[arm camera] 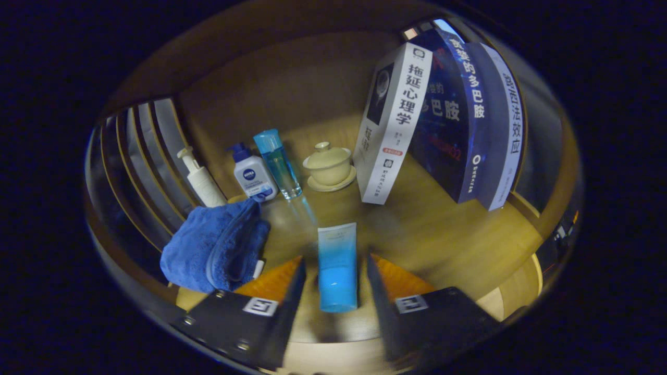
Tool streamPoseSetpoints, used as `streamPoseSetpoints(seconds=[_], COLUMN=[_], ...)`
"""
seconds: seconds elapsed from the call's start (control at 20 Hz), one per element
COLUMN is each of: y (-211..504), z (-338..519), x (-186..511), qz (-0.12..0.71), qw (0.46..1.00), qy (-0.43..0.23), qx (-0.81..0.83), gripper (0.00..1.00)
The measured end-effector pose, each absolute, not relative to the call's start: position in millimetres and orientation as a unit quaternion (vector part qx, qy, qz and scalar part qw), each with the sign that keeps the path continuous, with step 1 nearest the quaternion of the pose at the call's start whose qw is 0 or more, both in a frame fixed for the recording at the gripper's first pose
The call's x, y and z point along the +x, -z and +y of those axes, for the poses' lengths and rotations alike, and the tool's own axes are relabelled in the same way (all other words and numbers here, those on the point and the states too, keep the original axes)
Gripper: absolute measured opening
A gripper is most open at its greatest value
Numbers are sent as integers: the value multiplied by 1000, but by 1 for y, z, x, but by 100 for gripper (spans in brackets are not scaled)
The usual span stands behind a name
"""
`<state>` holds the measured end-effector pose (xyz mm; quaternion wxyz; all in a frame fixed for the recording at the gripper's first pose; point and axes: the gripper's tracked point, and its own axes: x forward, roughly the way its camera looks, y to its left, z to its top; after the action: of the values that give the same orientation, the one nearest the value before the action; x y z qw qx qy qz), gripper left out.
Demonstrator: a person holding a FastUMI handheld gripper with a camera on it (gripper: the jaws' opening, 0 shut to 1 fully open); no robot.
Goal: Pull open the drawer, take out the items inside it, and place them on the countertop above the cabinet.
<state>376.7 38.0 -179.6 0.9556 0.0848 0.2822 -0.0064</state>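
Observation:
A blue-and-white squeeze tube [337,268] lies flat on the wooden countertop [427,229], lengthwise between my fingers, its pale end pointing away from me. My gripper [336,260] is open around it. A narrow gap shows between the tube and each finger, so neither finger [292,276] presses on it. A folded blue towel [213,247] rests on the countertop just left of the left finger.
Beyond the fingers stand a white pump bottle [200,179], a small white bottle with a blue cap [252,174], a clear blue bottle [279,164] and a lidded cup on a saucer [328,166]. Several upright books [443,120] stand to the right. Slatted panels [140,156] close the left side.

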Motion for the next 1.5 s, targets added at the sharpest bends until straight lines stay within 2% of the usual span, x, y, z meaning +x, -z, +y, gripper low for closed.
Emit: streamPoseSetpoints(seconds=[0.1,0.2,0.45,0.8,1.1,1.5], y=[161,146,107,56,51,99], z=[35,37,34,14,2,-29], x=[366,349,279,153,71,36], qz=[272,265,231,113,65,58], qw=[958,959,971,993,996,998], qy=[10,4,-19,-21,-15,7], qx=[95,97,56,-15,-58,-37], gripper=[92,99,99,99,99,99])
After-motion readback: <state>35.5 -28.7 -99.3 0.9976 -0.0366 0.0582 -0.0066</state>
